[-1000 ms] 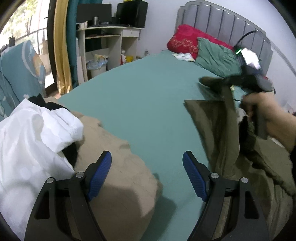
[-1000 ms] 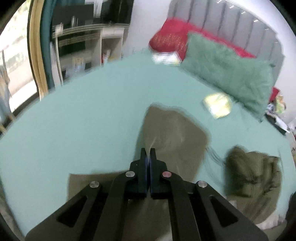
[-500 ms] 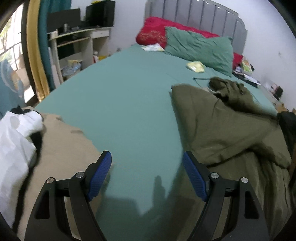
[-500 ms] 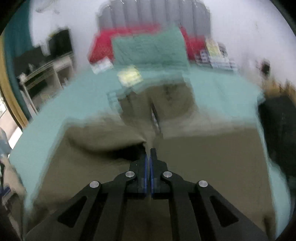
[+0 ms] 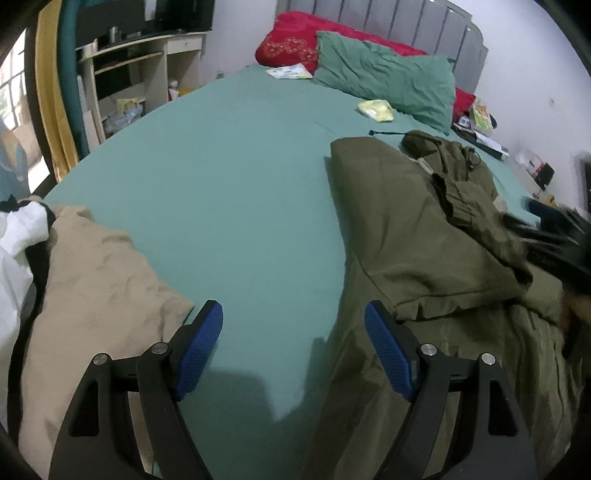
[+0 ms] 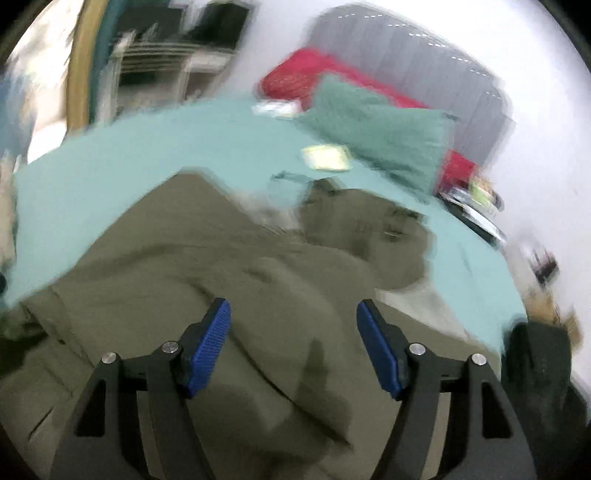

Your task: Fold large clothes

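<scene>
In the left wrist view, the left gripper (image 5: 293,343) fills the bottom of the frame with its blue pads spread wide and nothing between them, only the teal bedsheet (image 5: 229,177) below. The olive-green garment (image 5: 424,236) lies crumpled across the right half of the frame, its near edge just behind the right-hand pad. A beige cloth (image 5: 96,288) sits at lower left, with a white cloth (image 5: 14,243) at the left edge. A green pillow (image 5: 388,85) and a red pillow (image 5: 291,48) lie at the top, against the grey headboard (image 5: 406,26). A dark blurred shape, the right gripper (image 5: 554,240), shows at the right edge.

In the right wrist view, which is motion-blurred, the right gripper (image 6: 293,338) has just been opening: its jaws stand apart with nothing pinched, over the olive-green garment (image 6: 221,266) that covers the lower centre of the frame. A small yellow packet (image 6: 327,157) lies above it on the sheet.
</scene>
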A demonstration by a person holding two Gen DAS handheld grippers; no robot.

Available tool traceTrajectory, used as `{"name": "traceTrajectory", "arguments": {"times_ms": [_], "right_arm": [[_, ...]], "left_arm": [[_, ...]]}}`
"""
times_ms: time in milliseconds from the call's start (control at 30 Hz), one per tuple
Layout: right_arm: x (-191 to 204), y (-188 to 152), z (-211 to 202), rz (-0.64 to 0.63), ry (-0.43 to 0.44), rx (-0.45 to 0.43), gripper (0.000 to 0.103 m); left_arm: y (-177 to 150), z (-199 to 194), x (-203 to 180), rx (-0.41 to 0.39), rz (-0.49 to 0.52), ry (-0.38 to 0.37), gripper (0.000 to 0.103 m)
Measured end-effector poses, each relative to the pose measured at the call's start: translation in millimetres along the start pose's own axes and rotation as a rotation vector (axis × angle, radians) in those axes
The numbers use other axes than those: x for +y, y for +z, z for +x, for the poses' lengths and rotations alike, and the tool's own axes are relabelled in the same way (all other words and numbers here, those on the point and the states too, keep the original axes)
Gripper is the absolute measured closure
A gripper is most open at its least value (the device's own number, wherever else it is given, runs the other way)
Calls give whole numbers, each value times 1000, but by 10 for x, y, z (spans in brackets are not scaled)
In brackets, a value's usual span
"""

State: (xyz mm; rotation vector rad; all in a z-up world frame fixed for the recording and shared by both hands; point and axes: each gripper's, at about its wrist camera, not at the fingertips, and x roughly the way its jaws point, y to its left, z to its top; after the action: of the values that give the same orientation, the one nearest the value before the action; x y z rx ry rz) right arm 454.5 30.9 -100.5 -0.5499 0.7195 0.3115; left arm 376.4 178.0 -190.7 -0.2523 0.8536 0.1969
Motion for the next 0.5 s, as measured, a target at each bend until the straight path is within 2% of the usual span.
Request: {"name": "traceTrajectory", "arguments": {"times_ms": [67, 100, 133, 167, 200, 233, 333, 367, 467, 500], "right_arm": [[196, 90, 418, -67, 7, 123, 32], [211, 95, 516, -65, 13, 146, 33], [199, 108, 622, -47, 28, 154, 42], [139, 115, 657, -13, 60, 146, 55], [56, 86, 644, 31, 67, 141, 76], [-42, 74, 602, 81, 59, 125, 81], [-466, -19, 329, 249, 64, 33, 85], [-673, -92, 235, 308, 42, 8, 85], [-1340, -439, 52, 509, -27, -12, 87], [-1454, -560, 19, 557, -40, -2, 87]], "left_arm": [[-6, 4, -20, 5, 7, 0, 20], [-8, 0, -26, 7, 9, -4, 20], [-9, -6, -25, 9, 10, -8, 20], [-7, -6, -35, 12, 12, -8, 20], [-7, -8, -48, 15, 16, -9, 20], [-8, -11, -56, 16, 20, -10, 20], [-20, -13, -55, 13, 20, -11, 20], [-19, -4, -60, 19, 18, -11, 20], [-28, -12, -112, 21, 19, -29, 20], [-41, -22, -150, 15, 27, -33, 20]]}}
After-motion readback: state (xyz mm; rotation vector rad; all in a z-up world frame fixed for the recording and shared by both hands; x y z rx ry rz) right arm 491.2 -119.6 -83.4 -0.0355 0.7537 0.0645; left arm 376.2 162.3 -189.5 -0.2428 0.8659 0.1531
